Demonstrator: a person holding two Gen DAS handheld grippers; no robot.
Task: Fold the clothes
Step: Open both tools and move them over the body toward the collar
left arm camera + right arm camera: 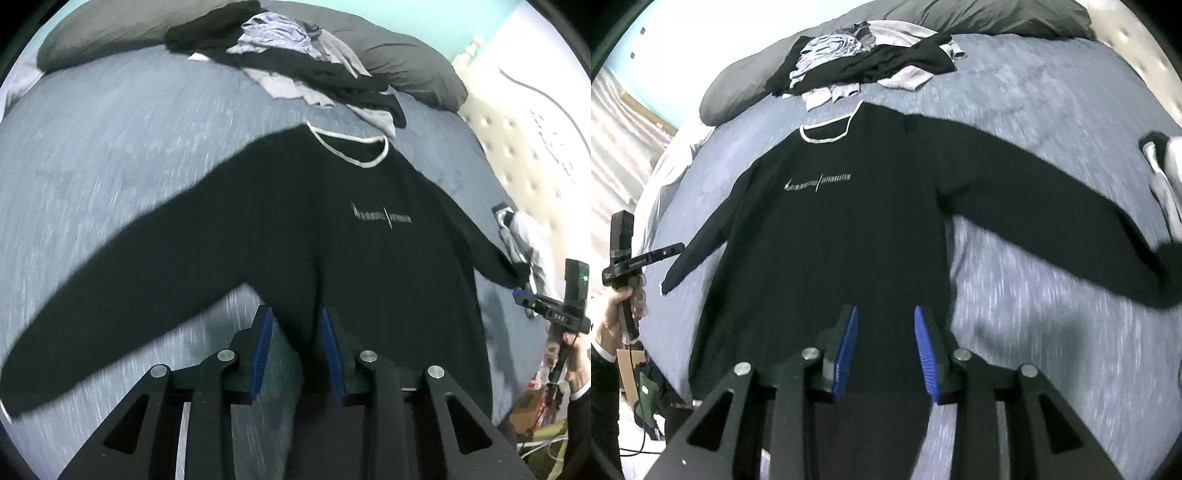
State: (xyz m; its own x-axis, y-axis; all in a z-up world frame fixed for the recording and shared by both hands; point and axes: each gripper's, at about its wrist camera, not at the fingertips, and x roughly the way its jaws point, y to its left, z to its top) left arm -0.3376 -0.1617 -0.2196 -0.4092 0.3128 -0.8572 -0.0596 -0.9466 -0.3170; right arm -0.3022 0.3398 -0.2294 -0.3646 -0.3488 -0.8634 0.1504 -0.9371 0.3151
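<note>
step: first fold, judged | shirt [332, 229]: black, flat on bed [110, 147], sleeves spread, pile [295, 55] beyond collar | left hand-held gripper [297, 350], right hand-held gripper [884, 350]: part open, empty, over hem | tip: pinch sleeve cuff, fold across chest, keep body flat

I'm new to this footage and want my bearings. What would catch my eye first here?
First, the black long-sleeved shirt with a white-trimmed collar, spread flat across the middle of the grey-blue bed, sleeves stretched out to both sides. Behind it, by the dark pillows, lies a jumbled pile of clothes not yet folded. Both the left gripper and right gripper are near the shirt's lower hem, jaws apart and empty.
</note>
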